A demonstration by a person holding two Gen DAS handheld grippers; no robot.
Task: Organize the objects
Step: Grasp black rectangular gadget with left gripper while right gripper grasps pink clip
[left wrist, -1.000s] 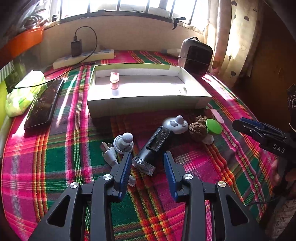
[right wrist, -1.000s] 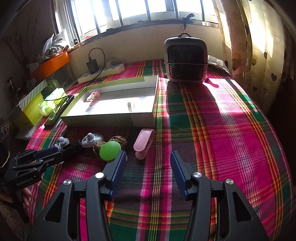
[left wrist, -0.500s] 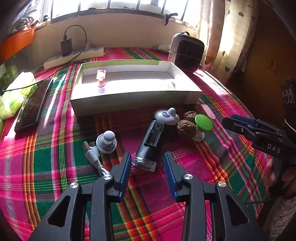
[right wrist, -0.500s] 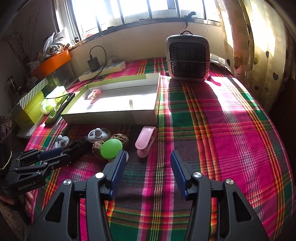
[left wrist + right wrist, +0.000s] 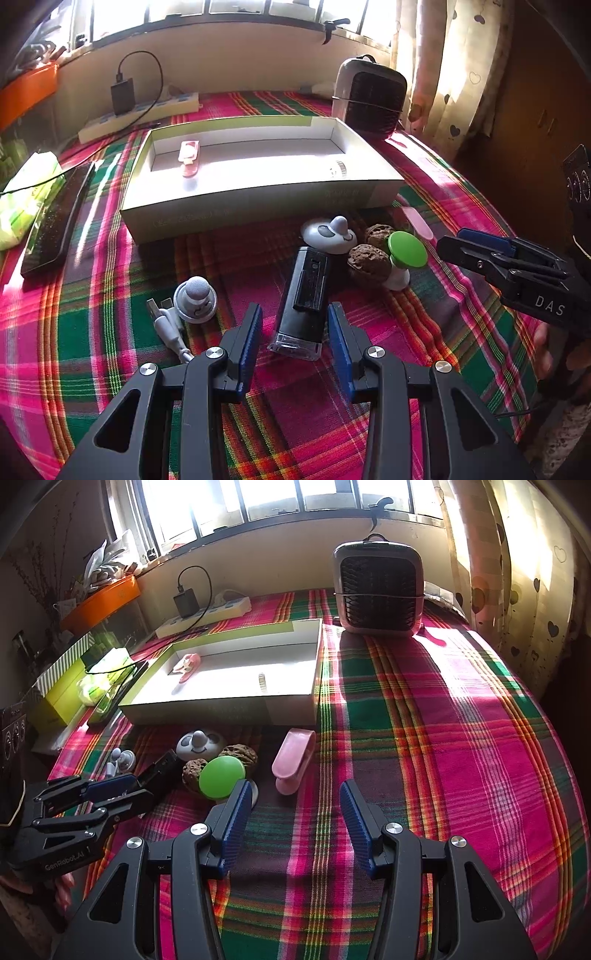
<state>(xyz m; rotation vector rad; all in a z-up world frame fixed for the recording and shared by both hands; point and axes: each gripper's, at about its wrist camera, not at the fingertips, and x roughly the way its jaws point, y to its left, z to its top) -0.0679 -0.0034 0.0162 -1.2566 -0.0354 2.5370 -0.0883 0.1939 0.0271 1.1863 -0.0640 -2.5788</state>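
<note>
— Sunlit plaid tablecloth [image 5: 110, 369]; where's the black lighter [image 5: 308, 295]?
— Lying in front of the white box [image 5: 258, 201], its near end between the left gripper [image 5: 293, 330] pads, which stand apart, untouching.
— Handling?
— Probably light, rigid, slick; pinch its flat sides mid-body.
— Pose?
— Both tilt downward; right gripper [image 5: 295, 812] gapes empty near the pink clip [image 5: 293, 758]

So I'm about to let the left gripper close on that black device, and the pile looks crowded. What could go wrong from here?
1. The left gripper is open around only the clear end of the black device; gripped that far out, it may tip or slip.
2. Its far end sits close to the white round toy and walnuts, so lifting could nudge them.
3. The white USB cable lies beside the left finger and might get caught.
</note>
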